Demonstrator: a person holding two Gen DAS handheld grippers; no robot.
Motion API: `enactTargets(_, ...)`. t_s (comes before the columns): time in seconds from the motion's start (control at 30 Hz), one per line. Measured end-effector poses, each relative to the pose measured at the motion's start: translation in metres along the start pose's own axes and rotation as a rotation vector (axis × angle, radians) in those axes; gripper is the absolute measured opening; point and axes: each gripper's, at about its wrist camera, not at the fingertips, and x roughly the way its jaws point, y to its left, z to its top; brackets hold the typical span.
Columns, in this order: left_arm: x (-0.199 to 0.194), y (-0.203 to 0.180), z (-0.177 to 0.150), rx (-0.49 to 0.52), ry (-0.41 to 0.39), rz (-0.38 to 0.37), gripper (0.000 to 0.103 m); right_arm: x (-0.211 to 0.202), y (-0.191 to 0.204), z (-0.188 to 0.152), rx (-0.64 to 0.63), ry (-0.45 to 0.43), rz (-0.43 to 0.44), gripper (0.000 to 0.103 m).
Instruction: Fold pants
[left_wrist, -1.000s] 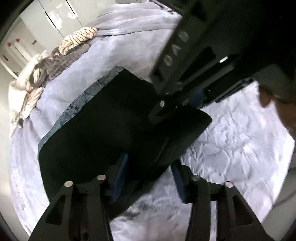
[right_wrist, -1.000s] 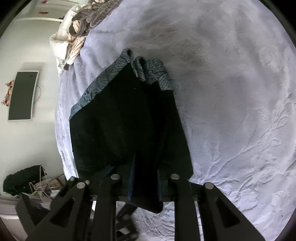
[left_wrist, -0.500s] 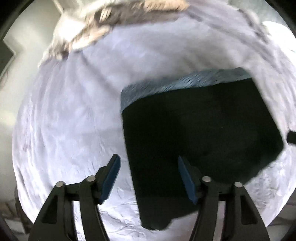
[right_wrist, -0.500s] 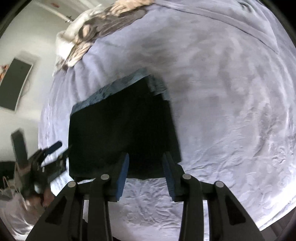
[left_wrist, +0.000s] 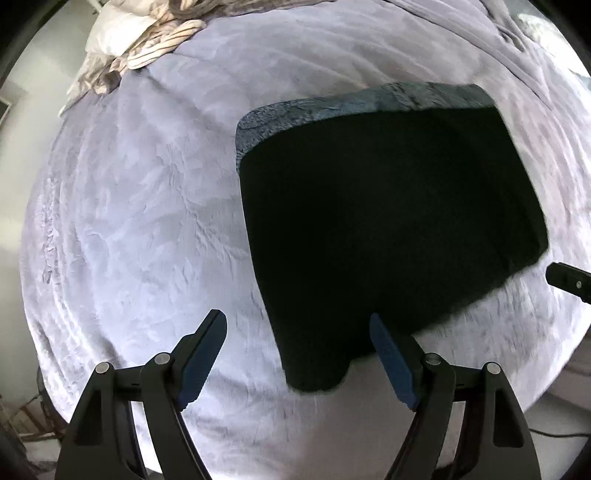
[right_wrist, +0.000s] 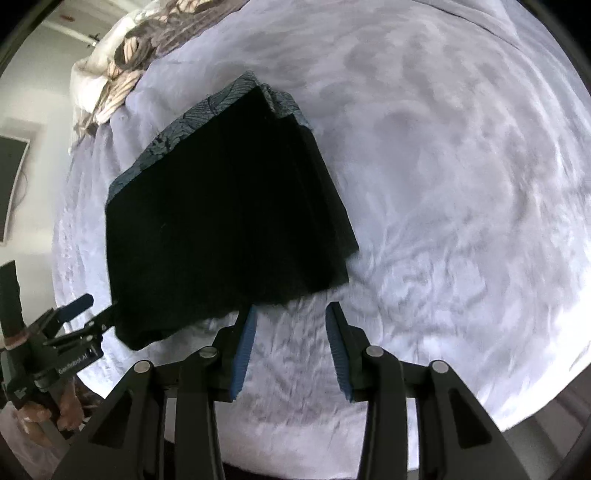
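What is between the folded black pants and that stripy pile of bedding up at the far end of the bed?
Only bare lavender blanket lies between the pants and the bedding pile, clearest in the left wrist view.

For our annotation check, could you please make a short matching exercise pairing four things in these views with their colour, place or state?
Column one:
1. pants
2. waistband
3. left gripper
4. striped bedding

Column two:
A. open, holding nothing
B. bunched at the bed's far edge
C. black, folded flat on the lavender blanket
D. blue-grey and patterned

Pairs: 1-C, 2-D, 3-A, 4-B. The right gripper is open too.
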Motion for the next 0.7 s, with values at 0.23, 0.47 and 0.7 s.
enactTargets(0.23, -0.029, -0.019, -0.006, 0.116, 0.014, -0.03, 0.081, -0.025, 0.006, -0.043, 0.086, -0.055, 0.041, 0.068)
enactTargets(0.47, -0.051, -0.039, -0.008, 0.224, -0.011, -0.055, 0.103, -0.045, 0.02, -0.071, 0.152, -0.13, 0.049, 0.079)
enactTargets(0.7, -0.057, -0.057, -0.006, 0.296, 0.008, -0.071, 0.103, -0.065, 0.034, -0.091, 0.162, -0.207, 0.017, 0.083)
